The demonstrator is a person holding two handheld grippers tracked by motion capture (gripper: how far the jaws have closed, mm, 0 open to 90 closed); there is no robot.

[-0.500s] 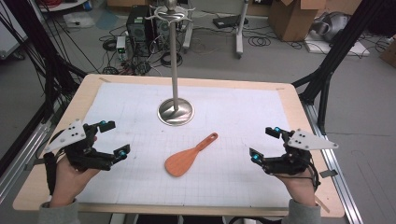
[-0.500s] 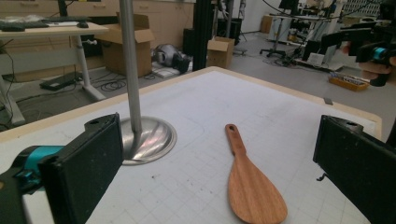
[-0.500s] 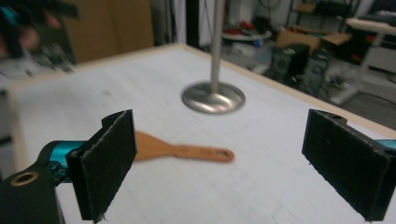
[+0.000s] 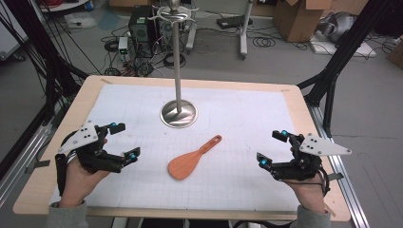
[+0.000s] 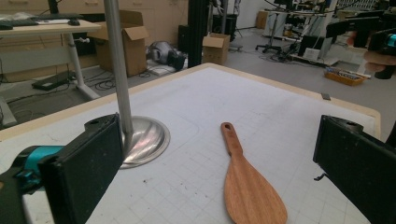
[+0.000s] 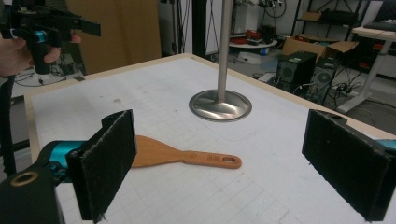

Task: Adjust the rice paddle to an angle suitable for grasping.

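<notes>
While both hands rest at the near edge of the worktop point(image 4: 304, 102), the left tongs point(image 4: 116, 141) and right tongs point(image 4: 274, 148) stand wide, holding nothing, each turned inward toward the flat orange-brown wooden rice paddle point(image 4: 191, 159), probably so either can reach it. The paddle lies flat between them on the white gridded mat point(image 4: 237, 118), handle pointing away toward the polished steel stand with round base and tall pole point(image 4: 178, 113) just beyond. Against half a second earlier, nothing has visibly shifted.
</notes>
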